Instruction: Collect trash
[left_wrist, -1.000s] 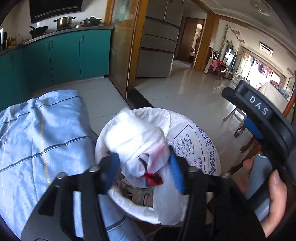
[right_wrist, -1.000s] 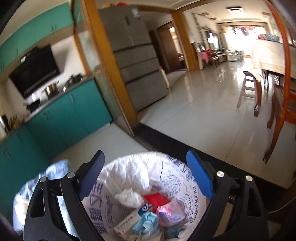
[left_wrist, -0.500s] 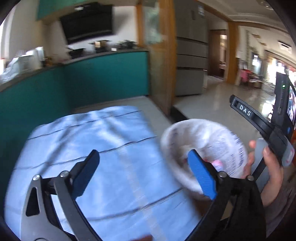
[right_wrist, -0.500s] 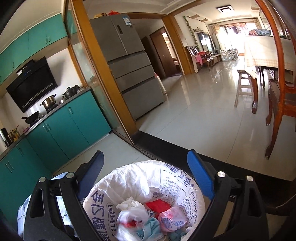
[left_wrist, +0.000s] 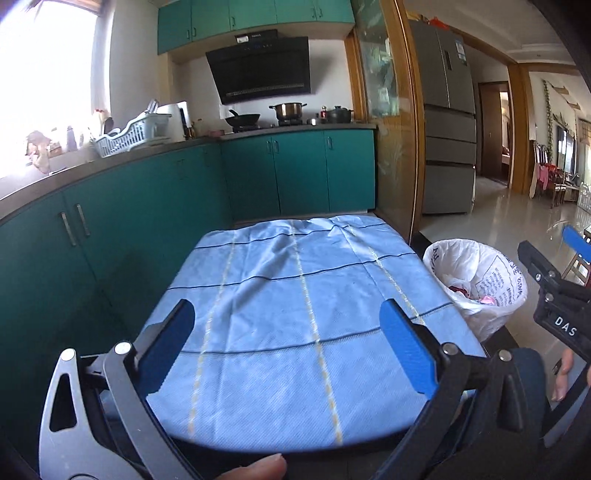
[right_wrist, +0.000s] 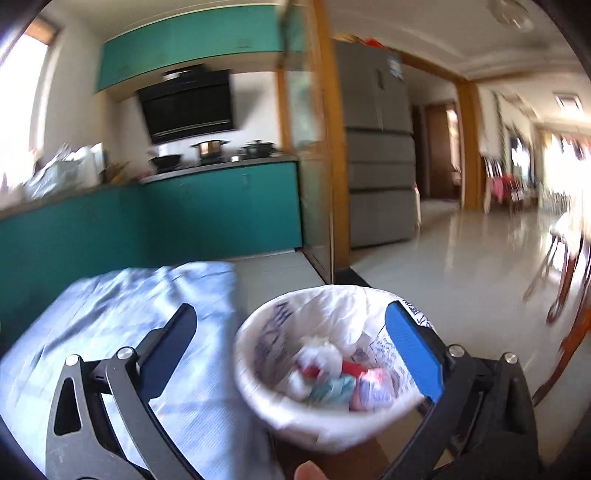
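Left gripper (left_wrist: 286, 339) spread wide, empty, over bare blue tablecloth (left_wrist: 295, 295); right gripper (right_wrist: 295, 345) jaws opening, nothing held, above bag-lined trash bin (right_wrist: 258, 373) beside table, likely so wrappers dropped in.

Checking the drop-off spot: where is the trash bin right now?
The trash bin stands on the floor just right of the blue-clothed table; in the right wrist view it sits low, centre-right.
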